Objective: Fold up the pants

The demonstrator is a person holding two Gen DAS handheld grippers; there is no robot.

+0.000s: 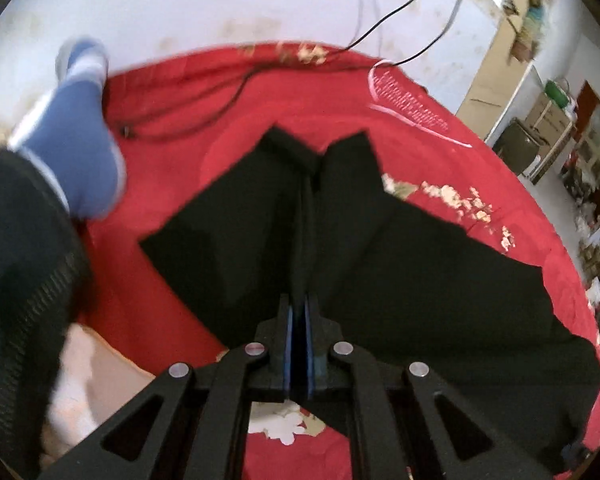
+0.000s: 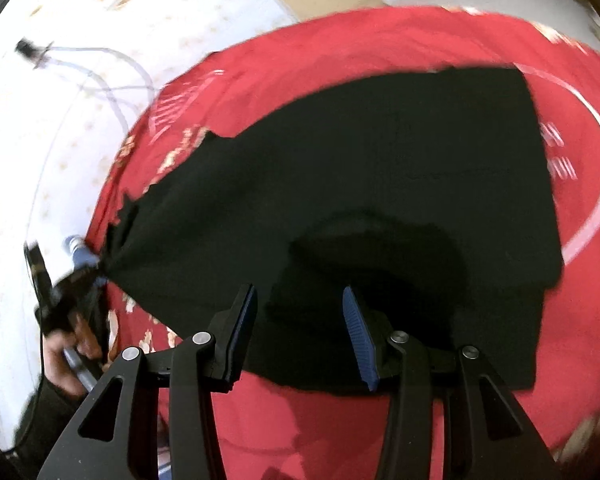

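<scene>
Black pants (image 2: 380,160) lie spread on a round red cloth (image 2: 340,40). In the left wrist view my left gripper (image 1: 305,200) is shut, its fingers pressed together with black pants (image 1: 420,280) fabric pinched between them and draping to both sides. The right wrist view shows that same left gripper (image 2: 88,276) at the left, pulling one end of the pants into a point, with a person's hand (image 2: 60,356) behind it. My right gripper (image 2: 300,320) stands open just above the near part of the pants, its blue pads apart and not pressing the cloth.
A foot in a blue sock (image 1: 80,152) stands at the red cloth's (image 1: 260,92) left edge. Black cables (image 1: 204,120) run across its far side onto the white patterned floor (image 1: 180,8). Boxes and furniture (image 1: 540,140) crowd the far right.
</scene>
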